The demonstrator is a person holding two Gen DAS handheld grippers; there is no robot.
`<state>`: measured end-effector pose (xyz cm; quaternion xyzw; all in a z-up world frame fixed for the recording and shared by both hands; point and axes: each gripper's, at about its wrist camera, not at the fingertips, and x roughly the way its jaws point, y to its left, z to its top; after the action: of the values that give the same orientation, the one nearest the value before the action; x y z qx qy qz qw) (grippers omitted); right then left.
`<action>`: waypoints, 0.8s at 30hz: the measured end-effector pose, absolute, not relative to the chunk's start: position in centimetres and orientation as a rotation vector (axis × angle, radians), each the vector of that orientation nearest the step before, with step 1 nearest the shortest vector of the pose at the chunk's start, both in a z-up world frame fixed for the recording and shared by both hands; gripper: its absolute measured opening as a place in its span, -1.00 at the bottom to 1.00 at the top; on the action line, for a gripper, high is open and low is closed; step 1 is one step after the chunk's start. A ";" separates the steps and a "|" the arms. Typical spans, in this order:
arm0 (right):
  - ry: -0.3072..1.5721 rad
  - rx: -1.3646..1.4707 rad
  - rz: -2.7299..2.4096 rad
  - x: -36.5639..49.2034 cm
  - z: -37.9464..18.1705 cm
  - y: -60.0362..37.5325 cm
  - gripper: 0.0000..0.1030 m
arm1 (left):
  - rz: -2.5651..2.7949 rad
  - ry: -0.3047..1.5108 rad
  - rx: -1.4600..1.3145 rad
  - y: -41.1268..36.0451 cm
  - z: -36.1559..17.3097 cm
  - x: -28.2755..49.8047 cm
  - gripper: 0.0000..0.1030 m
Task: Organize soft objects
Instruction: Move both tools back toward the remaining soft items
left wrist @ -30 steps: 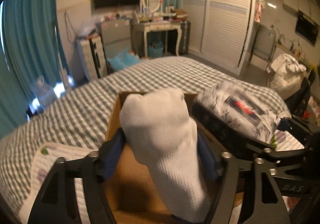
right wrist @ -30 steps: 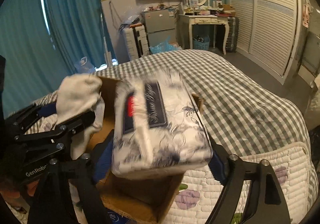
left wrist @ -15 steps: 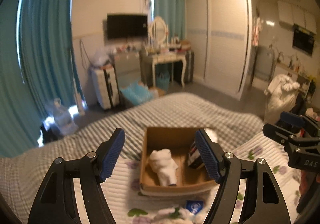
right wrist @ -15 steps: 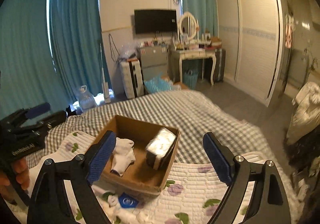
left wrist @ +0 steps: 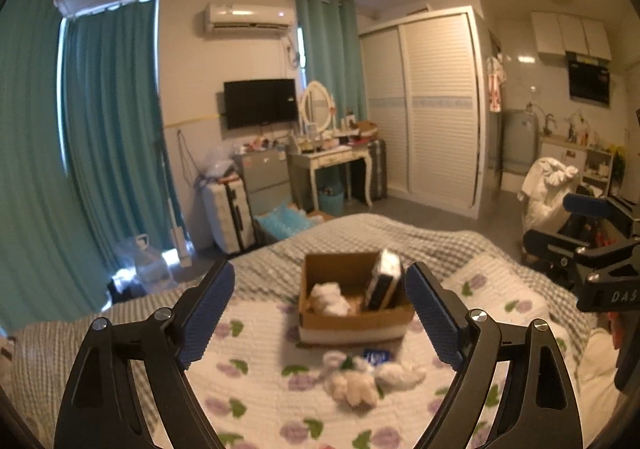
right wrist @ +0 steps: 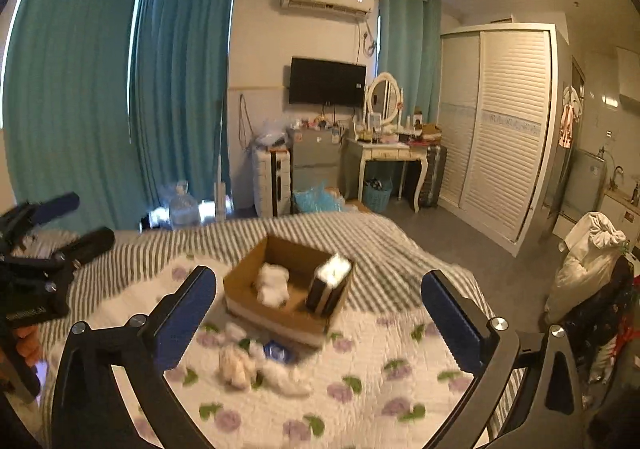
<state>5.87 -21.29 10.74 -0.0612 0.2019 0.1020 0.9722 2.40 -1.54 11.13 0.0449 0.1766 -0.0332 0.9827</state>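
A lived-in bedroom: bed (left wrist: 420, 245) at six o'clock, wall television (left wrist: 260, 103) and dressing table (left wrist: 332, 157) at twelve, wardrobe (left wrist: 436, 109) at two.

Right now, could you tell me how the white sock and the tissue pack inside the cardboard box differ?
The white sock lies crumpled on the floor of the cardboard box, on its left side; the tissue pack stands on end, leaning against the right wall. The sock is plain white and shapeless; the pack is blocky with dark print. Neither is held.

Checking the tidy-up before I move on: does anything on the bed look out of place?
Yes. A few soft items and a small blue packet lie loose on the quilt before the cardboard box, not inside it.
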 end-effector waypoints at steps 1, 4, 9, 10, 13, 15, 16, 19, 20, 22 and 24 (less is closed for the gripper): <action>0.415 -0.139 0.201 5.2 10.1 -21.1 1.00 | -0.053 0.367 0.093 -1.6 10.5 1.9 0.72; 0.450 -0.191 0.190 3.9 6.8 -20.6 1.00 | -0.057 0.400 0.072 -1.8 7.9 1.0 0.72; 0.588 -0.265 0.196 4.4 -1.0 -19.8 1.00 | -0.078 0.492 0.038 -2.6 2.5 0.8 0.72; 0.628 -0.268 0.201 4.7 -2.8 -19.6 1.00 | -0.076 0.508 0.034 -2.7 1.6 1.0 0.72; 0.729 -0.268 0.237 5.2 -7.3 -19.0 1.00 | -0.072 0.567 0.006 -2.7 -1.4 2.1 0.72; 0.805 -0.266 0.256 5.7 -10.3 -18.7 0.97 | -0.067 0.601 -0.022 -2.3 -3.3 2.0 0.72; 0.837 -0.260 0.263 6.1 -11.4 -18.7 0.89 | -0.066 0.618 -0.034 -2.2 -4.2 2.4 0.72; 0.954 -0.232 0.288 7.1 -15.2 -18.5 0.76 | -0.054 0.662 -0.036 -2.0 -6.6 2.9 0.72; 0.987 -0.230 0.288 7.4 -16.3 -18.4 0.67 | -0.052 0.672 -0.038 -1.8 -7.2 2.8 0.72; 1.046 -0.237 0.289 8.1 -18.2 -18.1 0.57 | -0.054 0.699 -0.048 -1.4 -8.6 3.0 0.72; 1.088 -0.207 0.283 8.7 -19.7 -18.1 0.55 | -0.056 0.729 -0.076 -1.1 -9.7 3.4 0.72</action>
<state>8.69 -18.11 -19.69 -0.0978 0.5150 0.1341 0.8410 3.38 -1.06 -9.69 -0.0371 0.3564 -0.0273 0.9332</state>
